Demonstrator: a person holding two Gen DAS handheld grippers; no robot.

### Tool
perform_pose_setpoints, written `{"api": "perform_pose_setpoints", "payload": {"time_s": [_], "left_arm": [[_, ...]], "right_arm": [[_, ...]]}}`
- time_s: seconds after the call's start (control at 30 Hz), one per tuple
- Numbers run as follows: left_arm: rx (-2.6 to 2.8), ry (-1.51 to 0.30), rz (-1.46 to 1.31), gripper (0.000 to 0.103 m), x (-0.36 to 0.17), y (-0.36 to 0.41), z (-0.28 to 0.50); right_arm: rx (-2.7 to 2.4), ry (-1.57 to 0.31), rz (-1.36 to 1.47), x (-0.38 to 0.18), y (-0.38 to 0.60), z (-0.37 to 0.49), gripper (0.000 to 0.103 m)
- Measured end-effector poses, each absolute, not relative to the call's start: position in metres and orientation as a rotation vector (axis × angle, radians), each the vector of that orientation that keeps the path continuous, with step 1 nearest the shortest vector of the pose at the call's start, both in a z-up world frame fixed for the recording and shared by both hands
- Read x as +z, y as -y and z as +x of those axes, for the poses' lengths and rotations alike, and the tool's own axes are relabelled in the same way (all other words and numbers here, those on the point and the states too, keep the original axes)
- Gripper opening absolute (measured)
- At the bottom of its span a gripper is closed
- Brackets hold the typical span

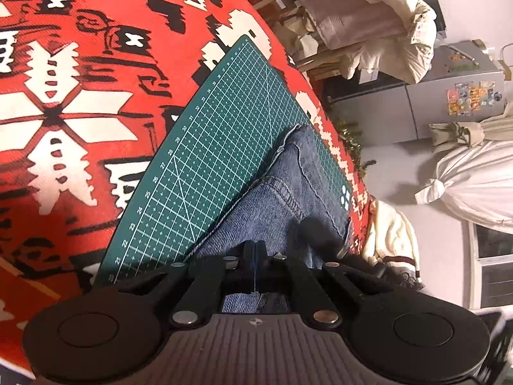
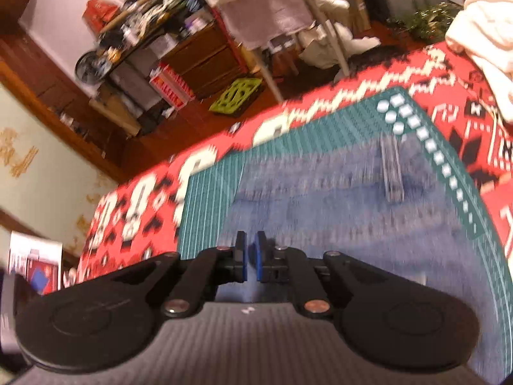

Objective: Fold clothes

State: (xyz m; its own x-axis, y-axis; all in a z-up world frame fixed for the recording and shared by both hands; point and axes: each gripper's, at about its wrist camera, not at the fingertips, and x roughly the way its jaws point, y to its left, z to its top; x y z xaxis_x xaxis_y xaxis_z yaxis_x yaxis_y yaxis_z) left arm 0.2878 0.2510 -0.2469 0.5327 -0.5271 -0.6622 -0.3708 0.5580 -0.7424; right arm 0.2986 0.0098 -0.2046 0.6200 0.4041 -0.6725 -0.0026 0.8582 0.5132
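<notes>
**Jeans partly folded on the mat, more folding likely left**

I'm working over a red patterned blanket (image 1: pixel 64 102) in a cluttered room, with a green cutting mat (image 1: pixel 198 147) laid on it. The blue jeans (image 1: pixel 288 186) lie on the mat's right part, already doubled over, a seam edge running along the top layer. My left gripper (image 1: pixel 255 266) has its pads pressed together, low over the denim; whether any cloth is pinched I cannot tell. My right gripper (image 2: pixel 249 256) is nearly closed, a thin gap between the blue pads, empty, above the jeans (image 2: pixel 336 211); that view is blurred. I judge one fold is done and smoothing or another fold remains. A cream garment (image 2: pixel 481 32) waits beyond.
</notes>
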Motion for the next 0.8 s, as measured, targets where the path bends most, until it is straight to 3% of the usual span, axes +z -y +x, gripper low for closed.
{"api": "perform_pose_setpoints", "payload": {"time_s": [0.4,0.8], "left_arm": [[-0.114,-1.055,-0.983,0.003,-0.249,-0.248,0.288],[-0.113,-1.03,-0.89,0.003,-0.243,-0.237,0.287]], "right_arm": [[0.214,-0.898,0.403,-0.201,-0.011,0.274,0.008],[0.063,-0.868,0.354,-0.175,0.069,0.207,0.01]]}}
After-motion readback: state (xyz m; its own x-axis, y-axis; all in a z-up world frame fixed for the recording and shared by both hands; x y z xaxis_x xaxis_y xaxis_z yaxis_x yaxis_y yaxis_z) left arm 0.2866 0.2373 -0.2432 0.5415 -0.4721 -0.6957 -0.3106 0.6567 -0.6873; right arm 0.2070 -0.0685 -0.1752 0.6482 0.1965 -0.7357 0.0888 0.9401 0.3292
